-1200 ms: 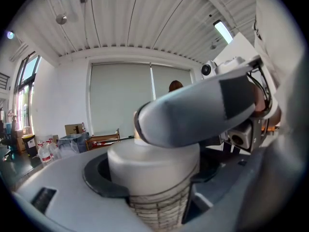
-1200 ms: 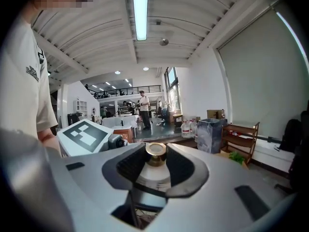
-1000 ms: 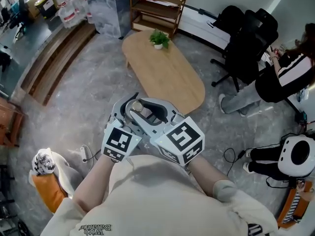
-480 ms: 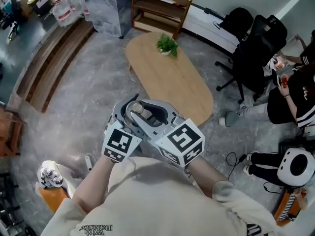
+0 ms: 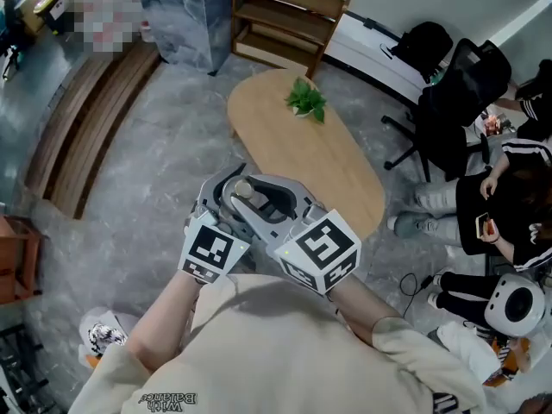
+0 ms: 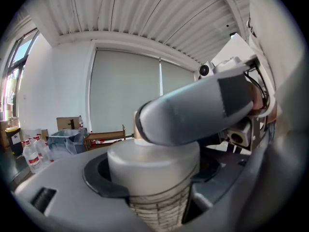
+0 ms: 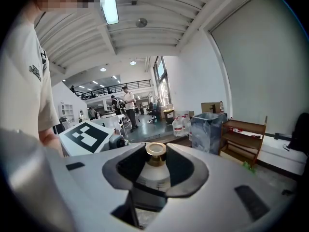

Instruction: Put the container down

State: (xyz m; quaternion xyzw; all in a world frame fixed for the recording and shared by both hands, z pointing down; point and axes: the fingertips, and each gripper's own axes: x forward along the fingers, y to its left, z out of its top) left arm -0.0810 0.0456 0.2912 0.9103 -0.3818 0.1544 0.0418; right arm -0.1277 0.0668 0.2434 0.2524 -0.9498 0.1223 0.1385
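The container (image 5: pixel 242 189) is a translucent white bottle with fine grid lines and a gold neck, held upright in front of the person's chest. My left gripper (image 5: pixel 223 203) clasps it from the left and my right gripper (image 5: pixel 278 198) from the right, above a marbled grey floor. In the left gripper view the container's wide body (image 6: pixel 153 166) fills the gap between the jaws of the left gripper (image 6: pixel 154 187), with the right gripper's jaw crossing above it. In the right gripper view the gold neck (image 7: pixel 156 150) rises between the jaws of the right gripper (image 7: pixel 155 175).
An oval wooden table (image 5: pixel 317 169) with a small potted plant (image 5: pixel 305 101) stands just ahead. Behind it are a wooden shelf (image 5: pixel 285 14) and a grey bin (image 5: pixel 185 14). Office chairs (image 5: pixel 461 89) and seated people are at the right, wooden benches (image 5: pixel 73 136) at the left.
The room has slid across the head view: the table and plant have shifted right and nearer, the seated people lower. Both grippers keep the same hold on the container.
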